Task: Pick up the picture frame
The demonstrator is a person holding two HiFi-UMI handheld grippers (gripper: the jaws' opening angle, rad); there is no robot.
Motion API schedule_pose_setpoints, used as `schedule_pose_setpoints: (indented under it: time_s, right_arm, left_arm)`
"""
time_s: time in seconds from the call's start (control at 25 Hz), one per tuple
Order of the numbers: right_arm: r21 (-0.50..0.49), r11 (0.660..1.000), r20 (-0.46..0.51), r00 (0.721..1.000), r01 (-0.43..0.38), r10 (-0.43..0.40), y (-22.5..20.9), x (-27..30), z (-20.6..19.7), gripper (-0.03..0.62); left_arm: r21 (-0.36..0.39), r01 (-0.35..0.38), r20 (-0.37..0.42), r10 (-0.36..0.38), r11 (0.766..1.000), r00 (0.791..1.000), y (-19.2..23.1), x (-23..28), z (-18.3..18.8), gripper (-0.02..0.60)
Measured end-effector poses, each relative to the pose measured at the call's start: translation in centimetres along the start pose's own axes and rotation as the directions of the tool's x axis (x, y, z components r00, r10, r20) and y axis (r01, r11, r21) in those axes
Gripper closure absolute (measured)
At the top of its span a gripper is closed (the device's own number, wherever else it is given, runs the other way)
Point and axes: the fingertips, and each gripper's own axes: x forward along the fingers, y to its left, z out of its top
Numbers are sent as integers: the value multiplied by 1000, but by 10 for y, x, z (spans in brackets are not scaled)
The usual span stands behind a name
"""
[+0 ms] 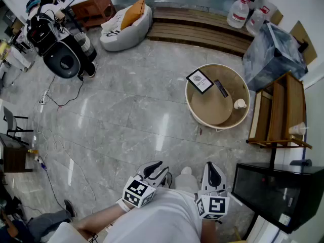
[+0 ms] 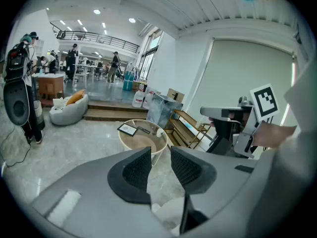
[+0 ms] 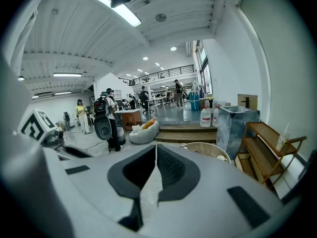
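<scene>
The picture frame is a small black-bordered frame with a white mat. It lies flat at the far-left edge of a round beige table. In the left gripper view the picture frame and the table show well beyond the jaws. My left gripper is held close to my body, far short of the table. Its jaws stand apart around nothing. My right gripper is beside it, also near my body, with its pads closed together and empty.
A black remote and a small white bottle also lie on the table. A wooden shelf and a black cabinet stand to the right. Grey stone floor lies between me and the table, with cables at the left.
</scene>
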Motion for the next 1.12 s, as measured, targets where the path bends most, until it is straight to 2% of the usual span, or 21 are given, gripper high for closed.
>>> schedule_pose_setpoints:
  time_s: [0.16,0.36,0.52,0.84,1.0,1.12]
  right_arm:
    - [-1,1000,-4,1000,-28,28,-2,-13,2,589]
    - [-11,999,9,999,-48,48,-16,-24,9,589]
    - [1,999,34,998,-45,45,-31,-28,10,588]
    - [-16,998,85,994,-62,63,-54,-34,15,588]
    - [27,997,75,995,-73,71,-75,-27,10,588]
    - [25,995,51,995,-92,90,-79,-16,8,588]
  left_arm:
    - [-5,-67,59,67,998,996,-10,-8,19,481]
    - [-23,-158,101,159,987,982,-19,-7,46,574]
    - [-7,-195,148,194,981,970,-36,-7,59,577]
    - [6,-207,139,204,978,969,-55,11,61,577]
    - [29,-234,147,228,972,963,-54,25,72,577]
    - [3,-252,148,249,968,957,-45,29,80,577]
